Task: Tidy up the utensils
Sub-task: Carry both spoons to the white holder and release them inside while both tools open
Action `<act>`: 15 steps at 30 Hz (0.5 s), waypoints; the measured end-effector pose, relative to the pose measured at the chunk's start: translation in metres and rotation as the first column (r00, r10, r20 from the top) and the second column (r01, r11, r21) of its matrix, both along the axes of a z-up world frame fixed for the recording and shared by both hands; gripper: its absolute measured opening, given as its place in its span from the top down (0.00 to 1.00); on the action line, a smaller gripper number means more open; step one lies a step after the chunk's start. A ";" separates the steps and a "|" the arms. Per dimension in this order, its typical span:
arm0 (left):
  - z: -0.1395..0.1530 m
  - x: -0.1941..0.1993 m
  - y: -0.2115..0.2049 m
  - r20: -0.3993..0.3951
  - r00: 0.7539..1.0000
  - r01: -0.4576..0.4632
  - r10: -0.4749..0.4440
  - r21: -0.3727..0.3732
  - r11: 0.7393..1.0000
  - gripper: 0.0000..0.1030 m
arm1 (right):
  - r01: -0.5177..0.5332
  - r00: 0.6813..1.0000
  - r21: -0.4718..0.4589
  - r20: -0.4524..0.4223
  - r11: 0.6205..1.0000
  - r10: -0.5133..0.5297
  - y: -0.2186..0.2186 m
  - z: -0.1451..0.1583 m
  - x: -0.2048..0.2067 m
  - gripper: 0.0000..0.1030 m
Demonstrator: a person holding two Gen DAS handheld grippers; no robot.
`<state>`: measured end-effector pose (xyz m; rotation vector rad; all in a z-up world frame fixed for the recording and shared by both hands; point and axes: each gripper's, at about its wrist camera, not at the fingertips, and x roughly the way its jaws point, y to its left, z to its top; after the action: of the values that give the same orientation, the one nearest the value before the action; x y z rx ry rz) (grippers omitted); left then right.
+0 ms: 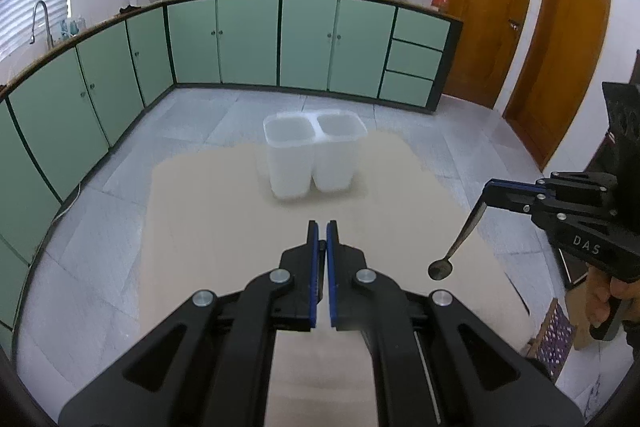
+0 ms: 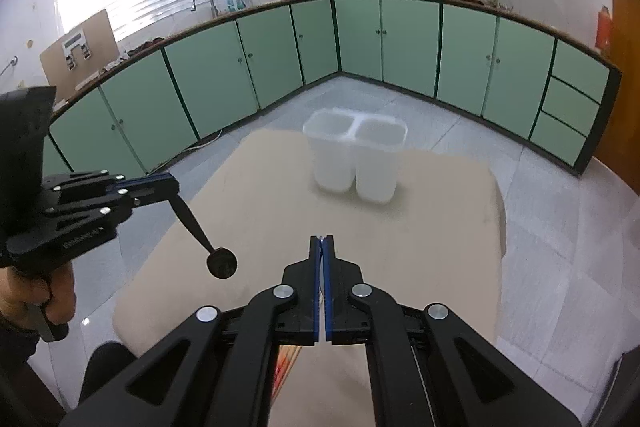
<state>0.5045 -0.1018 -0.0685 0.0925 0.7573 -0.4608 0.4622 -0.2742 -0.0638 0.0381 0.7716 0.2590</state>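
left gripper pinching black spoon, bowl end hanging down over table. right gripper pinching metal spoon, bowl hanging down too. both spoons up in air, not touching table. white double bin stands at far side of table, well apart from spoons.

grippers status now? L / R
Left gripper: shut on a black spoon, bowl hanging down.
Right gripper: shut on a metal spoon, bowl hanging down.
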 end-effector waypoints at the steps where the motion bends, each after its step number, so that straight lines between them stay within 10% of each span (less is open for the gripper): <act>1: 0.004 0.006 -0.001 0.005 1.000 0.000 0.000 -0.001 1.000 0.97 | 0.003 1.000 0.006 0.003 1.000 -0.003 -0.001 0.008 0.011 0.99; 15: 0.060 0.139 -0.037 0.111 0.990 -0.074 0.083 -0.079 0.994 0.97 | 0.093 0.993 0.041 0.068 0.995 -0.095 -0.018 0.059 0.163 0.99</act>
<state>0.6435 -0.1393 -0.0088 0.0185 0.6285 -0.4051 0.6251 -0.2922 -0.0049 0.1007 0.6932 0.1845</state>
